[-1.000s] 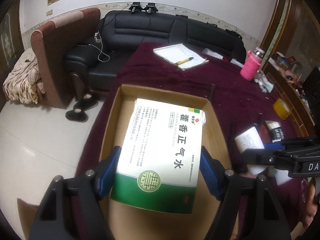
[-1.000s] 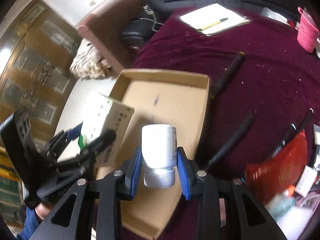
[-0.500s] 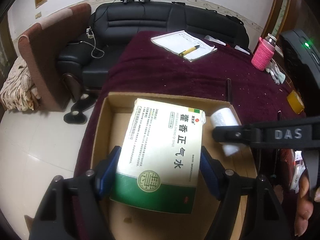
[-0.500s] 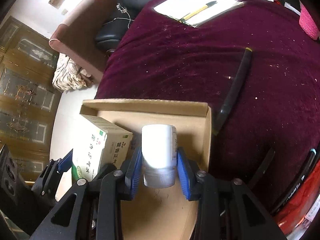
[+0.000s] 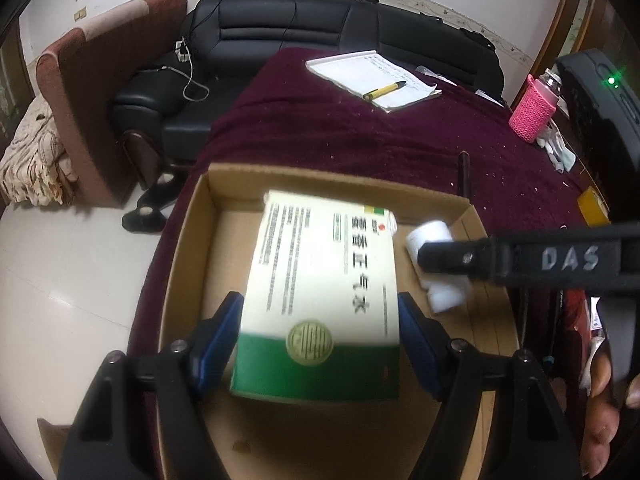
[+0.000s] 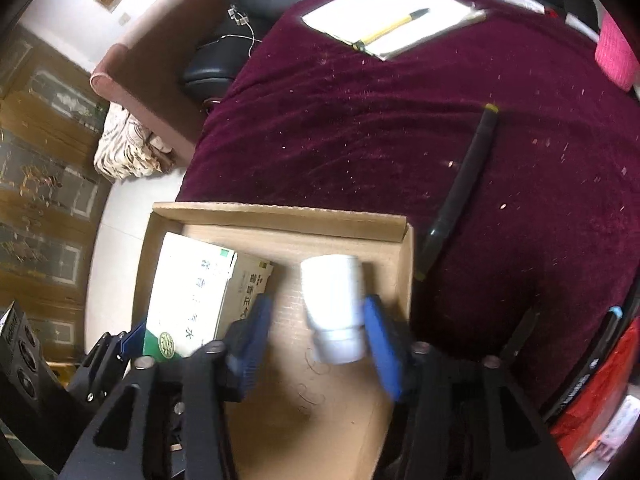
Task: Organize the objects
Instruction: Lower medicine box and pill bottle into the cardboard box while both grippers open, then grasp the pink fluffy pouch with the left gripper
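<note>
Both claws inside the shallow brown cardboard box, one letting go, one still loaded.

The right claw had just been opening: its blue pads stood clear of the white plastic bottle, which lay between them near the box's right wall, its long axis running along the fingers with the cap end toward the camera. Since the bottle lay straight ahead, in line with the claw, pulling back along that same line looked like the clean way out. The left claw stood wide, its blue pads at the two sides of the white-and-green cardboard medicine carton, apparently gripping it, low over the box floor left of the bottle; the two lay roughly parallel, close but apart, on the maroon-clothed worktop.
</note>
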Motion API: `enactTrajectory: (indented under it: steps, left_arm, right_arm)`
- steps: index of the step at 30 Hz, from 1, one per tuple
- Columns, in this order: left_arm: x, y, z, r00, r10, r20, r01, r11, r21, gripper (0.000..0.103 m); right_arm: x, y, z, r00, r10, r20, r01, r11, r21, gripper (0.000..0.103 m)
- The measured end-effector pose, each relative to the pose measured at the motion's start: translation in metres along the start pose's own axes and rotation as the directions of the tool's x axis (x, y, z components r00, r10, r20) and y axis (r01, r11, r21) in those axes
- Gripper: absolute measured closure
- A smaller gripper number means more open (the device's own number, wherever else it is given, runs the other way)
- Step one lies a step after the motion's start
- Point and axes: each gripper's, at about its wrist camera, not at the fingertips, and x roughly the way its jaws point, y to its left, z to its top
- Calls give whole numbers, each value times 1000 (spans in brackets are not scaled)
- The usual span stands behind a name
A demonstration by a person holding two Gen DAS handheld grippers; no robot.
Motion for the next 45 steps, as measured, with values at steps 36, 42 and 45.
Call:
enactTrajectory:
  steps: [36,42,45]
  left_arm:
    - [-106,-147,-107,985,-170,26,162,967,197,25]
    - [-87,-188,-119,988,-151,-44,157,959,237,25]
    - [-82,-189,-119,986,-155,-60,164,963,214,25]
  right_arm:
    - [-198,-222,-233,975,83,204,-139,951,276,34]
    - [-211,-243,-245,969,91,229,-159,941,298,34]
    - [-214,-252,-248,967,94,235,-166,937,307,33]
